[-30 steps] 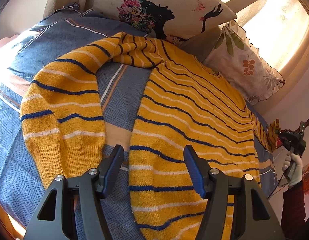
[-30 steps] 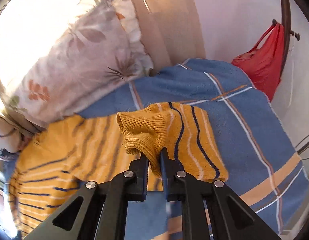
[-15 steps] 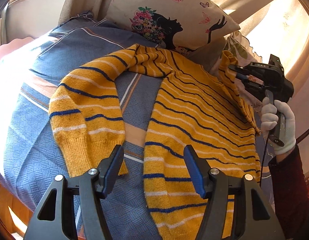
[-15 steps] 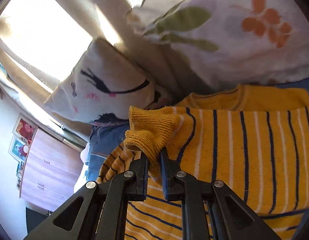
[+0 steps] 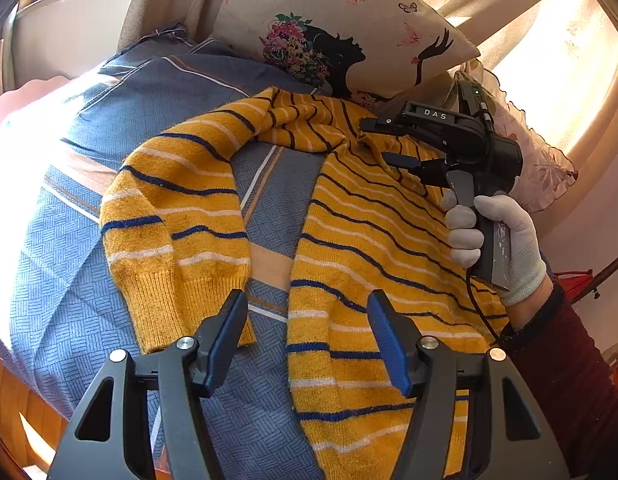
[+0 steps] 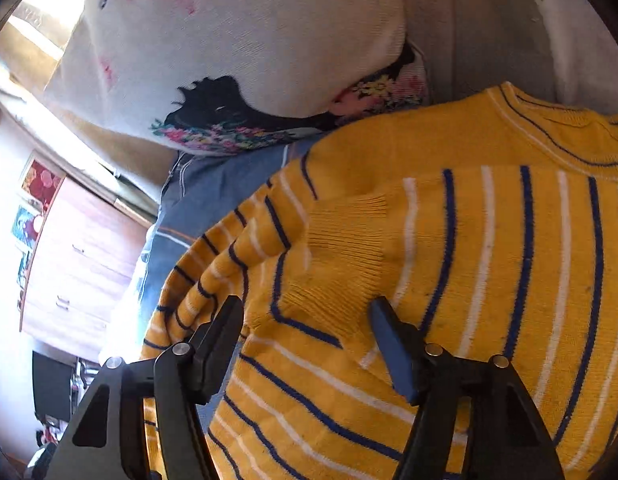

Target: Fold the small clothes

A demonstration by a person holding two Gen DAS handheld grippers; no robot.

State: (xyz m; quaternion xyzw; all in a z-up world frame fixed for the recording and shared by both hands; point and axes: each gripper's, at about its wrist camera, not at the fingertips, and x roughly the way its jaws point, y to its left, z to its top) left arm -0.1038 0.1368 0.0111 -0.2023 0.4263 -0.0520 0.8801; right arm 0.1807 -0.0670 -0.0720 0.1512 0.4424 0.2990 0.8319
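Both the left gripper (image 5: 307, 340) and right gripper (image 6: 307, 344) stood spread; the loose sleeve (image 6: 349, 264) on the sweater (image 5: 381, 240) risked unfolding.

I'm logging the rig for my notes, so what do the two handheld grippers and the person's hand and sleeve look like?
Both grippers are matte black frames with silver pivot screws and blue finger pads. The left gripper shows only those. The right gripper has "DAS" in white lettering, a grey trigger and a thin black cable. The hand wears a white knit glove, with a dark maroon sleeve.
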